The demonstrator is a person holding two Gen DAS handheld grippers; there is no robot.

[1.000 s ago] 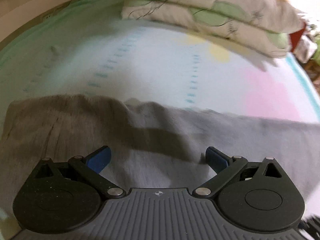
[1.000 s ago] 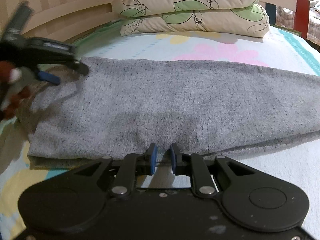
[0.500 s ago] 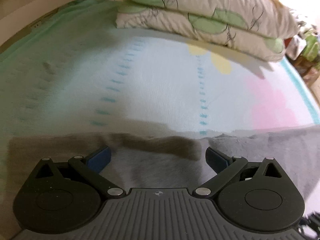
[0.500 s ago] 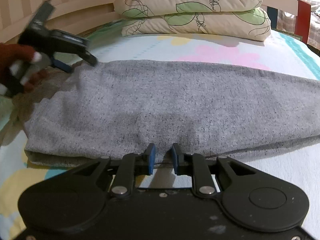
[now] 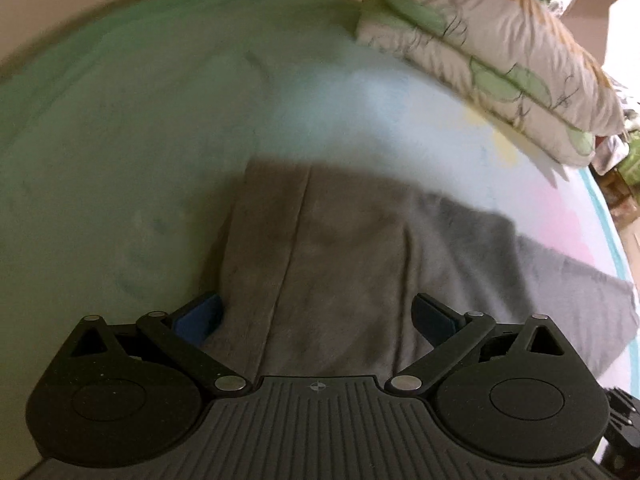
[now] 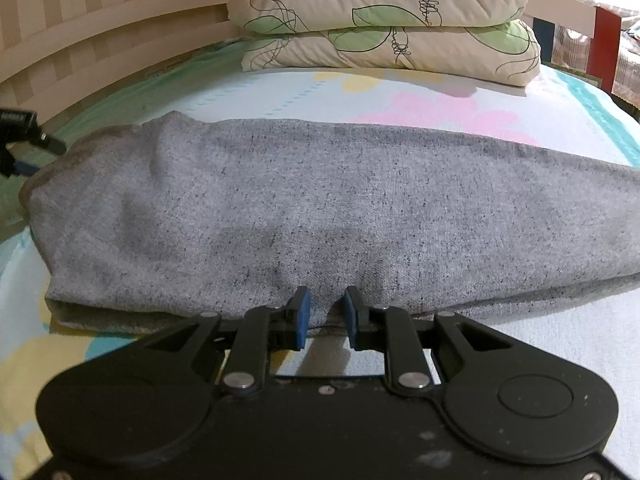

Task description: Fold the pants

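Note:
Grey pants point(image 6: 320, 208) lie folded lengthwise across the bed, waistband end at the left. In the left wrist view the waistband end point(image 5: 320, 264) lies just ahead of my left gripper point(image 5: 316, 316), which is open wide and empty above it. My right gripper point(image 6: 324, 314) sits at the near edge of the pants, its blue pads point(image 6: 303, 316) a narrow gap apart with a bit of the pants' edge between them. The left gripper shows at the far left of the right wrist view point(image 6: 24, 140).
Two stacked leaf-print pillows point(image 6: 384, 28) lie at the head of the bed. A wooden slatted headboard point(image 6: 100, 20) runs along the left. The pastel patterned sheet point(image 6: 360, 92) covers the mattress. Clutter stands beyond the bed's right edge point(image 5: 624, 160).
My left gripper has swung away to the left end of the pants and now looks along the waistband. The right gripper stays put, its pads slightly wider apart.

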